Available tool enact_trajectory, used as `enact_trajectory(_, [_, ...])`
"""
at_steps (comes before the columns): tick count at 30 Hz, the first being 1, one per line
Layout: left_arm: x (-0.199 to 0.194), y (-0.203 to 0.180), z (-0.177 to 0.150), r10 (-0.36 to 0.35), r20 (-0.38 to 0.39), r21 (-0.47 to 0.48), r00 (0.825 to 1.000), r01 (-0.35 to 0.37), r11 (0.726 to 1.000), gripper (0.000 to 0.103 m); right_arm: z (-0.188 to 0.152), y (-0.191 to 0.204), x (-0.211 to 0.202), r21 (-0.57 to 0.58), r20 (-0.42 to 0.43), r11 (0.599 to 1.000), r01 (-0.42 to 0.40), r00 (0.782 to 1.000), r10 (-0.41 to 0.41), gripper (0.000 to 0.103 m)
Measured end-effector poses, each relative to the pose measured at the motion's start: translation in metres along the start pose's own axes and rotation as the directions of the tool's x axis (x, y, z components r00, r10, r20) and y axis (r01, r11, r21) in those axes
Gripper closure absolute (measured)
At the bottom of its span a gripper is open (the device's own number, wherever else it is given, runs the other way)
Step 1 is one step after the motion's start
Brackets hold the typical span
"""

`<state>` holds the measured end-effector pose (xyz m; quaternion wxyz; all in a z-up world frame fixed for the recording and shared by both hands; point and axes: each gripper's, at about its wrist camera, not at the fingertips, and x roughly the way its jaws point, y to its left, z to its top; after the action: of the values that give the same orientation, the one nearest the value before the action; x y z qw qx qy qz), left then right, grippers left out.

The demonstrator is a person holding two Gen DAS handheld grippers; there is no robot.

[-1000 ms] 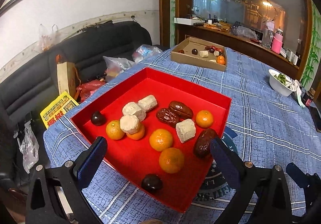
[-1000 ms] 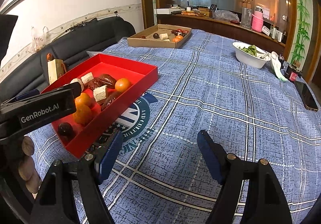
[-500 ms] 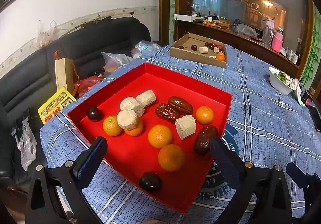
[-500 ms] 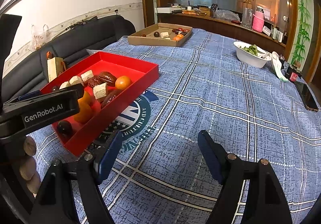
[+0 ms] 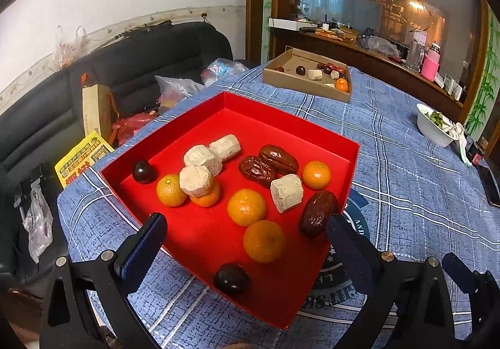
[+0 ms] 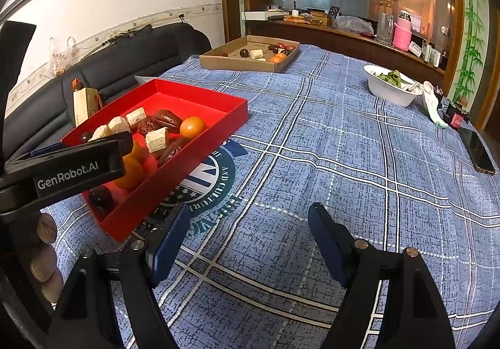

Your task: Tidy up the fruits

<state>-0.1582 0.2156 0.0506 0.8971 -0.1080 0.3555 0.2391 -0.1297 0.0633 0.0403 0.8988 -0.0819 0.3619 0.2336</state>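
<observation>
A red tray (image 5: 282, 119) on the blue plaid cloth holds several oranges (image 5: 246, 207), brown dates (image 5: 318, 213), pale cubes (image 5: 286, 192) and two dark round fruits (image 5: 231, 278). My left gripper (image 5: 245, 244) is open and empty, hovering over the tray's near part. The tray also shows at the left of the right wrist view (image 6: 231, 117). My right gripper (image 6: 247, 239) is open and empty above bare cloth, right of the tray. The left gripper's body (image 6: 65, 169) crosses the left of that view.
A cardboard tray (image 5: 304, 89) with more fruit stands at the far side (image 6: 237, 63). A white bowl (image 6: 390, 88) of greens, a phone (image 6: 476, 150) and small items sit at the right. A black sofa (image 5: 125, 67) with bags lies beyond the table's left edge.
The left gripper has risen and drawn back slightly, so the tray sits a little farther up in its view. The right gripper has barely moved. Both stay open.
</observation>
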Motion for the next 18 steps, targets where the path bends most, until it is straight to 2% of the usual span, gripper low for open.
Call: enact_trajectory(18, [-0.0062,-0.0003,-0.0012,-0.004,0.008,0.004,1.0,0.004,1.0,0.0,-0.0021,0.0023,-0.0044,-0.011,0.006,1.0,0.015,1.0,-0.014,0.025])
